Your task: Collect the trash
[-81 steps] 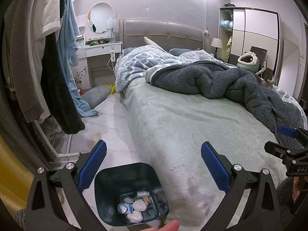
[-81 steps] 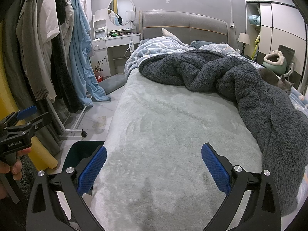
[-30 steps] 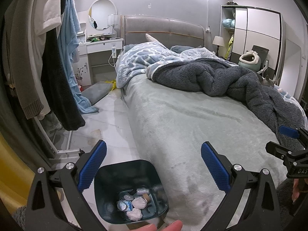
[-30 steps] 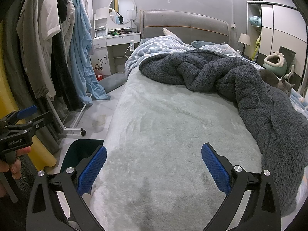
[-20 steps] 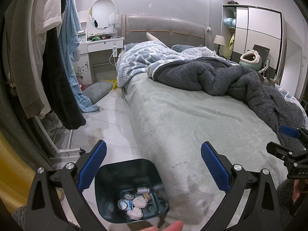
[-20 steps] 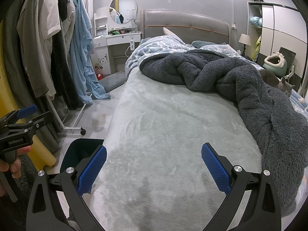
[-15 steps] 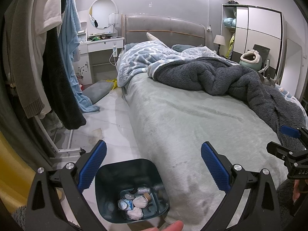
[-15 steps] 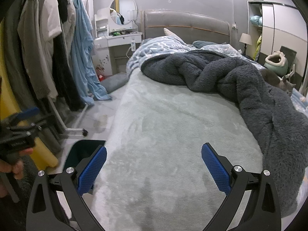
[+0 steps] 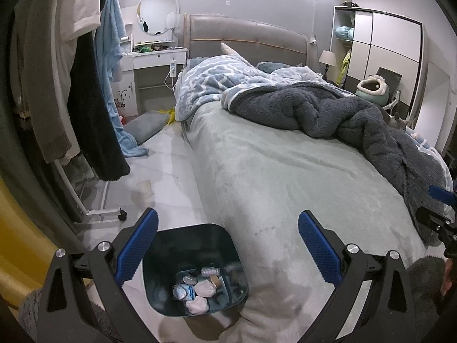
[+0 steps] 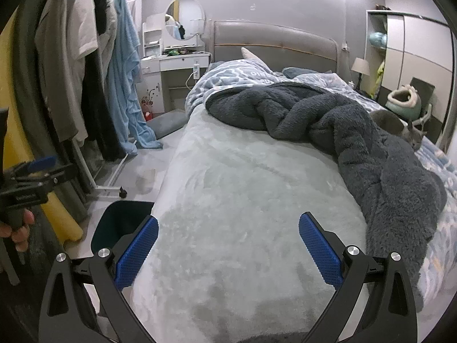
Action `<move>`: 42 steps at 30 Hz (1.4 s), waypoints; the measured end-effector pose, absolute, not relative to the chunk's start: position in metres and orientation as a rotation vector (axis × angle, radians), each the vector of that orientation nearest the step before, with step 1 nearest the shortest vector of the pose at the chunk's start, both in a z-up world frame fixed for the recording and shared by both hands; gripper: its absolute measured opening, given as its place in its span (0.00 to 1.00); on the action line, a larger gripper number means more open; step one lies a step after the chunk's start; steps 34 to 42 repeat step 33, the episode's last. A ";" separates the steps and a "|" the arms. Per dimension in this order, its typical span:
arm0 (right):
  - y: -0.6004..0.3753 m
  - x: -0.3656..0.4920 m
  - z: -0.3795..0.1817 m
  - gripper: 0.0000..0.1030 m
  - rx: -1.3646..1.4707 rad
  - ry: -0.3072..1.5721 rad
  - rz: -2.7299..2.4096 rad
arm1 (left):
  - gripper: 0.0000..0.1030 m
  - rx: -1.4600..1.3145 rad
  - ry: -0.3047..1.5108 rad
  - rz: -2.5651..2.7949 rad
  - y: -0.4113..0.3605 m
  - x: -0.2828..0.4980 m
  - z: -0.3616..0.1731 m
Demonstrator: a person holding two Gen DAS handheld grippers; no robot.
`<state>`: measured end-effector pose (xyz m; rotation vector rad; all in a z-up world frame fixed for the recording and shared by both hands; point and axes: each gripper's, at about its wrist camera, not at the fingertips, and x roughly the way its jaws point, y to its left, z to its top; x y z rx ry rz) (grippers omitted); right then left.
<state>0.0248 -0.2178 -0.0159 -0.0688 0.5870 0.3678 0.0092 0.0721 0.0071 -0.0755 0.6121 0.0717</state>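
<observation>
A: Both tongs first. The left gripper (image 9: 227,241) has its blue pads spread wide with nothing between them, poised above the corner of the bed (image 9: 285,177). The right gripper (image 10: 228,243) is just as wide apart and empty, over the grey-green bedcover.

B: And the trash?

A: Just below the left gripper's left finger, the dark teal bin (image 9: 194,268) stands on the floor against the bed's corner. Crumpled white wrappers and tissues (image 9: 197,290) lie at its bottom. From the right wrist view only the bin's rim shows, behind the left pad.

B: Further out?

A: A dark grey fleece blanket (image 10: 342,131) lies heaped across the bed's far side, with a blue patterned quilt (image 9: 211,83) behind it by the headboard. Left of the bed, clothes hang on a wheeled rack (image 9: 85,85); past them stands a white dressing table (image 10: 177,60) with a round mirror.
</observation>
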 end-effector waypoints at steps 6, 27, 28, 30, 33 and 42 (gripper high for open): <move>-0.236 0.004 -0.020 0.97 -0.108 0.577 0.401 | 0.97 -0.069 0.604 0.043 0.067 -0.003 0.013; -0.281 -0.009 -0.005 0.97 -0.090 0.561 0.374 | 0.97 -0.049 0.587 0.066 0.062 -0.017 0.014; -0.284 -0.010 -0.005 0.97 -0.090 0.562 0.374 | 0.97 -0.057 0.587 0.076 0.063 -0.017 0.014; -0.281 -0.011 -0.003 0.97 -0.095 0.564 0.375 | 0.97 -0.079 0.591 0.079 0.067 -0.015 0.014; -0.279 -0.010 -0.003 0.97 -0.096 0.563 0.375 | 0.97 -0.086 0.590 0.082 0.069 -0.016 0.015; -0.279 -0.010 -0.003 0.97 -0.096 0.563 0.375 | 0.97 -0.086 0.590 0.082 0.069 -0.016 0.015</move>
